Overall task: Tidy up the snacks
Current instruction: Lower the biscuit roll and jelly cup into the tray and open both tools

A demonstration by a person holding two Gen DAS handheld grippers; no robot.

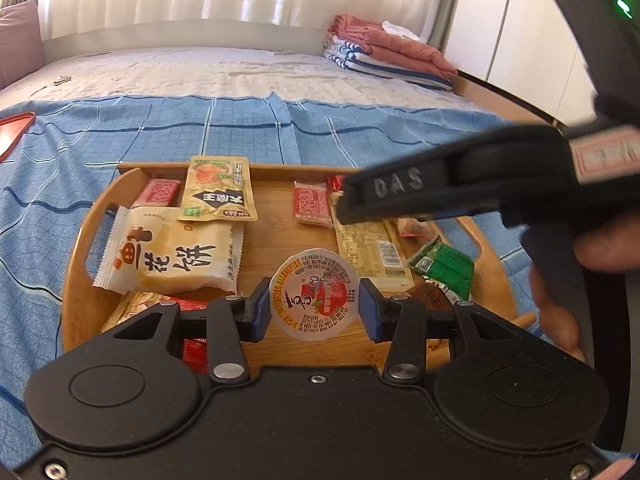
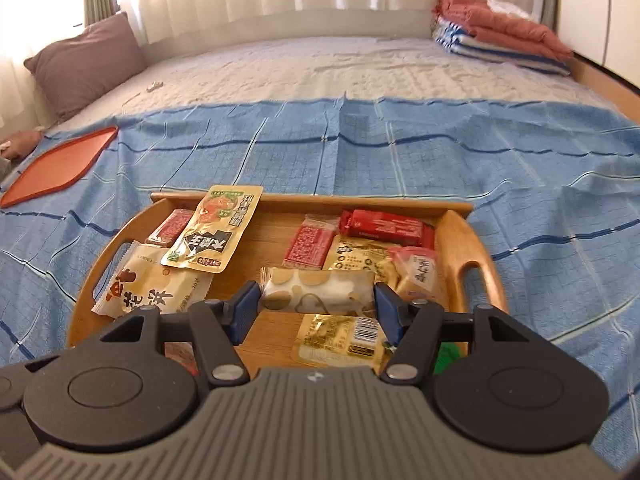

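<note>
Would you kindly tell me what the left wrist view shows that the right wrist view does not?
Only the left wrist view shows the round jelly cup held in the left gripper, and the green packet. Only the right wrist view shows the white patterned bar held in the right gripper, and the purple pillow. Both show the wooden tray, the yellow pouch and the blue cloth.
</note>
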